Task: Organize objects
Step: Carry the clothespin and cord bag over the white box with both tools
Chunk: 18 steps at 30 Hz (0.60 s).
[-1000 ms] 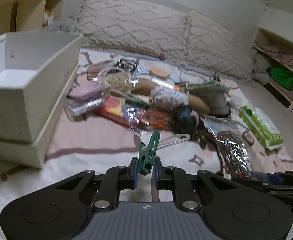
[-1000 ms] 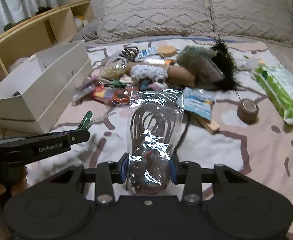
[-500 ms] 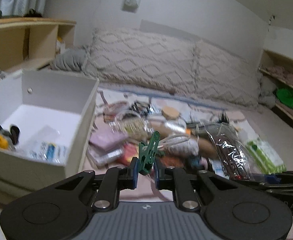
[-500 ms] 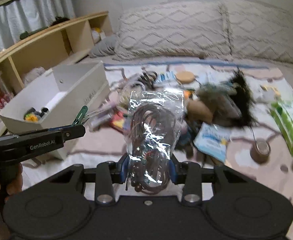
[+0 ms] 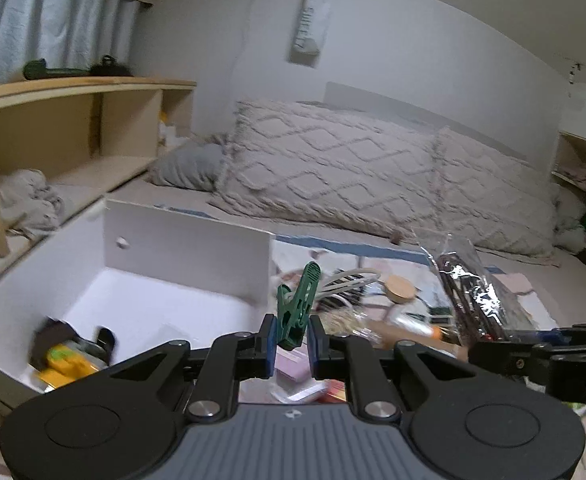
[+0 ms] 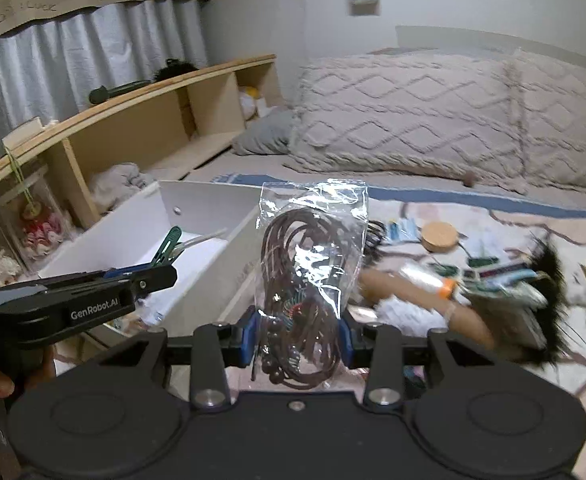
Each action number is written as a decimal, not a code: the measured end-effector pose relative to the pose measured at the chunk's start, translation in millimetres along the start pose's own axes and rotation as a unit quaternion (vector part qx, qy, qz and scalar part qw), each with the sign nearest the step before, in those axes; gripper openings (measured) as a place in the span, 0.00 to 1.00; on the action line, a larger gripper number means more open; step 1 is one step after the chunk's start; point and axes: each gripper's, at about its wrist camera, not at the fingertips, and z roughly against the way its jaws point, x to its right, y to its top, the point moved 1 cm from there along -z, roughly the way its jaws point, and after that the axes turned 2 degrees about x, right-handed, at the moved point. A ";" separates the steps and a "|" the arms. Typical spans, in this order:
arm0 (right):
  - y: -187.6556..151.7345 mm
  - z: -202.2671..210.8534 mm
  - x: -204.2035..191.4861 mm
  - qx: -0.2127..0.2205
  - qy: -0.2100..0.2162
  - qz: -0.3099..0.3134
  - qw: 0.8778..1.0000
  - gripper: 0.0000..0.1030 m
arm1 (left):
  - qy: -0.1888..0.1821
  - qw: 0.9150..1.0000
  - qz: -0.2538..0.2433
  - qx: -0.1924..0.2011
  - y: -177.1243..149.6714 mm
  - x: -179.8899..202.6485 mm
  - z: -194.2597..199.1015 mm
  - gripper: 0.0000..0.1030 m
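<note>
The left gripper point(image 5: 291, 338) is clamped on a green clip point(image 5: 297, 308), held upright just right of the white box point(image 5: 189, 256) and above its near corner. The right gripper point(image 6: 297, 338) is clamped on a clear bag of brown cords point(image 6: 307, 264), also raised, right of the box. In the box lie a few small items point(image 5: 69, 356). Clutter point(image 6: 473, 280) covers the bed right of the box.

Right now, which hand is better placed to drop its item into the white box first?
Left. Its tool, shut on the green plastic clothespin, is nearest the open white box. The right tool holds its clear plastic bag of brown cords beside the box's outer wall.
</note>
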 end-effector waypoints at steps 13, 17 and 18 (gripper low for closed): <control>41.8 -52.1 -45.4 -0.023 0.032 -0.008 0.999 0.39 | 0.073 0.997 0.004 -0.031 31.9 -71.1 -15.4 0.17; 45.8 -60.9 -56.9 -0.029 0.037 -0.002 0.999 0.39 | 0.092 0.994 -0.004 -0.053 33.8 -87.1 -29.9 0.17; 47.0 -63.0 -59.8 -0.030 0.038 0.000 0.999 0.39 | 0.096 0.994 -0.005 -0.057 34.3 -90.1 -34.3 0.17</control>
